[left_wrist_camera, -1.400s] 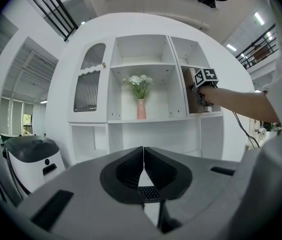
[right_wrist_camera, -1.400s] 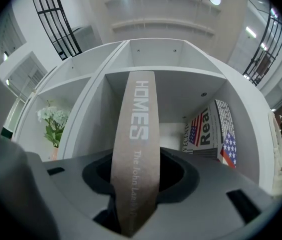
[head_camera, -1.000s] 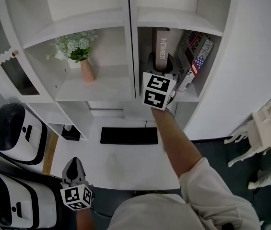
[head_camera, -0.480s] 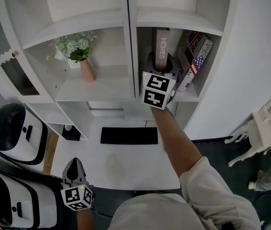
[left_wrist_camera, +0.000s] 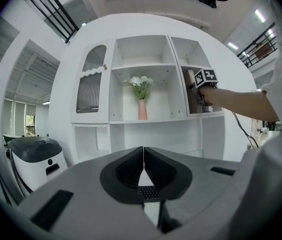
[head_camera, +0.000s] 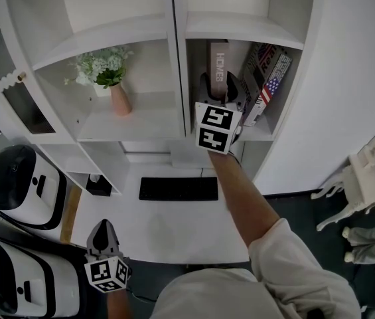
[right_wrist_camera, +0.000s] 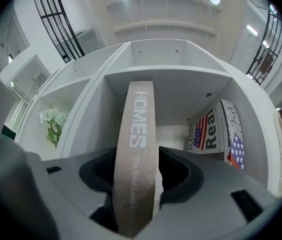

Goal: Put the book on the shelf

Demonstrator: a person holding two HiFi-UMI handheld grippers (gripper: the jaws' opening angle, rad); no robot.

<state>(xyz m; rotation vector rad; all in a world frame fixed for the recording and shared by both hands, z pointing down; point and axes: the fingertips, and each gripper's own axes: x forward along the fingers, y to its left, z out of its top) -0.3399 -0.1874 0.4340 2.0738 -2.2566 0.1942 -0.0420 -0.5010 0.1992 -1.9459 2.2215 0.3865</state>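
We see white flowers in a pink vase, a black keyboard on the tabletop, two white-and-black machines at left.

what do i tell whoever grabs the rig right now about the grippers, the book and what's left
Right gripper: jaws apart and just been opening. The book is between them, with a gap showing on one side.
Left gripper: jaws together, empty, low by the desk.
Book: upright in the right shelf compartment, left of the leaning flag-cover magazine. Its foot is hidden.
Done: book brought into the shelf.
Left: probably draw the right gripper straight back and check that the book stands.
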